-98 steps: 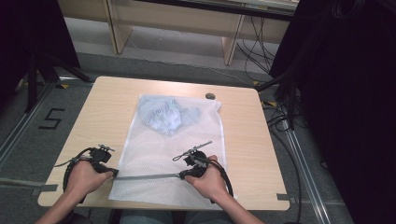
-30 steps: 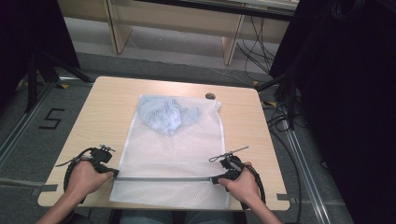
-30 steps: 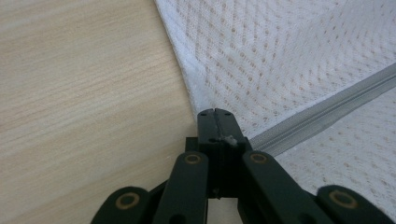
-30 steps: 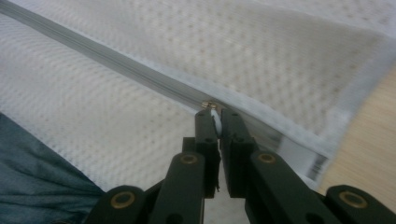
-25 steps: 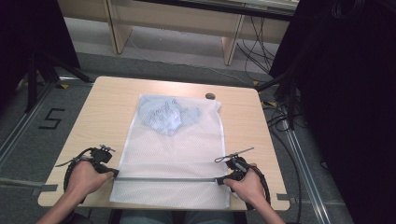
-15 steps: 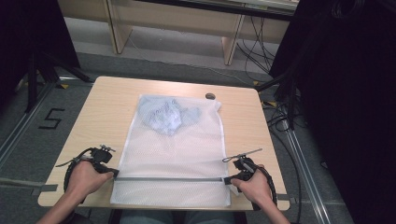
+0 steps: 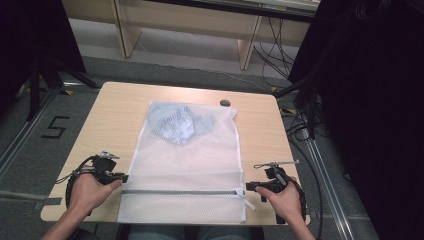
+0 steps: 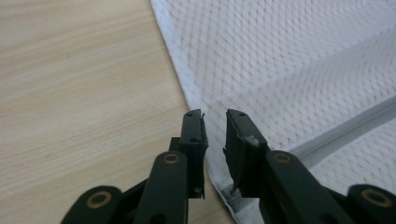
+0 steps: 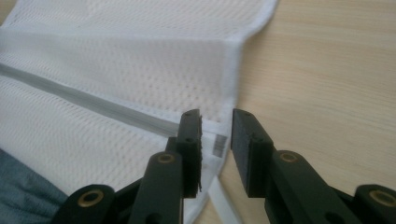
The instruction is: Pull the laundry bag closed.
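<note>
One garment (image 7: 178,122) blurred inside mesh bag (image 7: 187,165)

A black "5" (image 7: 54,128) marks the grey floor (image 7: 30,150) left of the table — the one legible sign; the bag's small striped tag (image 9: 217,143) stays unreadable.

A light wooden table (image 7: 115,125) fills the middle of the high view. A white mesh laundry bag (image 7: 187,170) lies flat on it, reaching the bottom edge. A small dark round thing (image 7: 225,103), perhaps a cap, sits just above the bag's upper right corner.
</note>
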The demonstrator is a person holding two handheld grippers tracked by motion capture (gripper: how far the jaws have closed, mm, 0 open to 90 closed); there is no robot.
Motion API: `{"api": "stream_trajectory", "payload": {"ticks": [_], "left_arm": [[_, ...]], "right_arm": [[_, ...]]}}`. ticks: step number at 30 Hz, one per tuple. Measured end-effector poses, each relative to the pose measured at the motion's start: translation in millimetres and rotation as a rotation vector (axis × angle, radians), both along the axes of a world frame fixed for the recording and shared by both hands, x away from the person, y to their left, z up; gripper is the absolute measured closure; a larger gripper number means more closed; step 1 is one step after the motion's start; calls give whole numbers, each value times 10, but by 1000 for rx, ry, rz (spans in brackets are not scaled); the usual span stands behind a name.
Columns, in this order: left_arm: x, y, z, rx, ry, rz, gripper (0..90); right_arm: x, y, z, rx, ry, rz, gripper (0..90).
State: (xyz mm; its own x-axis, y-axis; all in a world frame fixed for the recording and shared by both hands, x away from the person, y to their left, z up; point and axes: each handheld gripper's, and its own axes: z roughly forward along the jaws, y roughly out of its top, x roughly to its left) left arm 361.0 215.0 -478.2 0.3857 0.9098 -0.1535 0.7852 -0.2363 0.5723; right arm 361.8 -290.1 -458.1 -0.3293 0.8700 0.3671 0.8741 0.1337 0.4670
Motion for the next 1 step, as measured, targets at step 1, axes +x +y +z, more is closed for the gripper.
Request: {"api": "stream_trajectory", "payload": {"ticks": [1], "left_arm": [[0, -6, -4, -20, -12, 19, 735]], "right_arm": [[26, -51, -35, 19, -30, 8, 735]]}}
